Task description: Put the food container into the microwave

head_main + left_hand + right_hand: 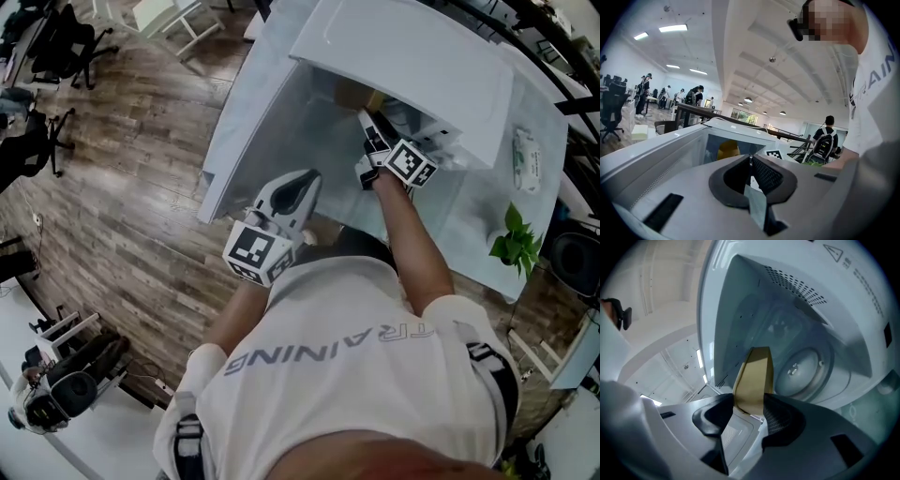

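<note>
At the open microwave (801, 310), the right gripper (749, 400) clamps the food container (754, 371).

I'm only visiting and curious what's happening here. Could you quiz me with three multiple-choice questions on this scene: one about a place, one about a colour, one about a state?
1. Where is the food container?
A. on top of the microwave
B. between the right tool's jaws, at the microwave's opening
C. beside the plant

2. What colour is the food container?
A. brown
B. blue
C. red

3. The microwave's door is:
A. shut
B. missing
C. open

Answers:
1. B, the right gripper view shows the jaws closed on it, facing the cavity.
2. A, it shows tan-brown there.
3. C, the head view shows the door swung wide.
</note>
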